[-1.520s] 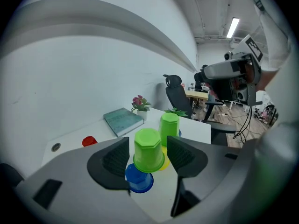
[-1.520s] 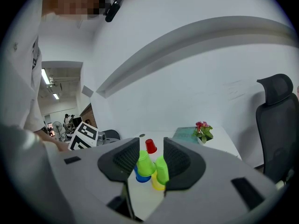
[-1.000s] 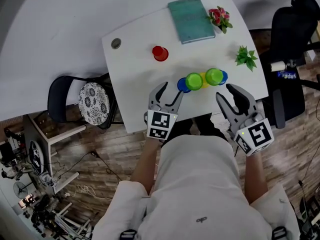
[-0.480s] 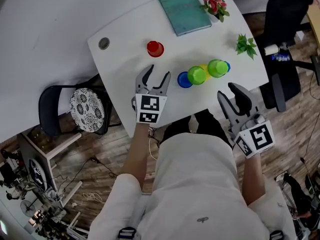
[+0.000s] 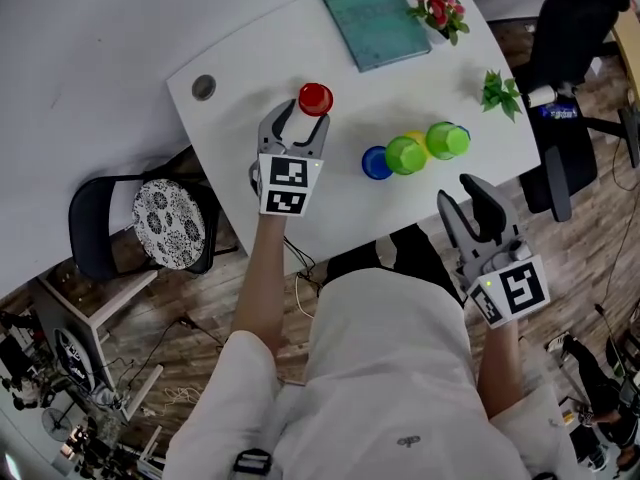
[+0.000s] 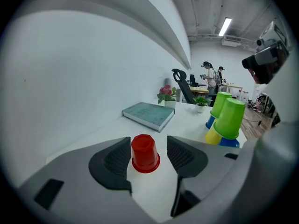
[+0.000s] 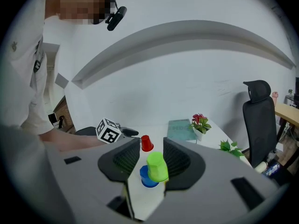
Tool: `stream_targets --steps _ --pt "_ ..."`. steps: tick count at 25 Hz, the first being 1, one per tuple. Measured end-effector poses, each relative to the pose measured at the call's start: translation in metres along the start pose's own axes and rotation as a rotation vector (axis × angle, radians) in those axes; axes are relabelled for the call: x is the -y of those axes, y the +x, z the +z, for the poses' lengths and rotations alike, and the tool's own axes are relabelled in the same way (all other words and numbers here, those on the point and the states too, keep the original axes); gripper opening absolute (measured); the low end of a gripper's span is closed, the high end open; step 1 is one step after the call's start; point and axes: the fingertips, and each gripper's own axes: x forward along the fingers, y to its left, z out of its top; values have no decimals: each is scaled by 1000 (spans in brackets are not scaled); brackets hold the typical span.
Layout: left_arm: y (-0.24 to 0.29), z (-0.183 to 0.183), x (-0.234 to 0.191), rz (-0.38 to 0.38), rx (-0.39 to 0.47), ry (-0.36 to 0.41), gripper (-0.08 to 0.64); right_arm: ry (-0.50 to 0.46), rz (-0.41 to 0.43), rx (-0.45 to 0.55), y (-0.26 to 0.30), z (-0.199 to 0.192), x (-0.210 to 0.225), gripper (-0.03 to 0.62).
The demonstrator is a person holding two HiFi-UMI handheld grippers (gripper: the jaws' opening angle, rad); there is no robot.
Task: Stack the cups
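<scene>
The right gripper (image 5: pixel 462 200) hangs off the near edge of the bench (image 5: pixel 440 78), jaws apart with nothing between them. From there it looks along the cluster of cups, and the likely mishap is a careless swing that clips them. In that cluster, by the middle of the bench, two green cups (image 5: pixel 405 155) seem to ride on a yellow cup (image 6: pixel 213 135) and blue cups (image 5: pixel 377 163). One knock would probably topple the lot. Further out, toward the left edge, the left gripper (image 5: pixel 300 120) has its jaws apart on either side of the red cup (image 5: pixel 315 98), pads not yet touching it. The cup is light and tapered. If one pad meets it first it may skid along the bench or tip. A hard squeeze low on the wall could buckle it or pop it upward. Carrying it across, the gripper could also strike the raised green cups. Every cup stands mouth down, so nothing shows inside any of them. Toward the far edge lies a teal book (image 5: pixel 372 18). Near the far right corner a pot holds red flowers (image 5: pixel 438 13). A small green plant (image 5: pixel 497 93) stands by the right edge, its pot hidden under the leaves.
</scene>
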Motion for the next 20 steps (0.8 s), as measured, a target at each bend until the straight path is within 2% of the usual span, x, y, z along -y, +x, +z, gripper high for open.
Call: stream_targets --steps 11,20 --pt "35 -13 -10 -72 -86 56 245 8 -31 -22 0 -2 5 158" --pt "37 -18 -8 -56 -121 77 222 15 -34 -19 -10 -4 13 152"
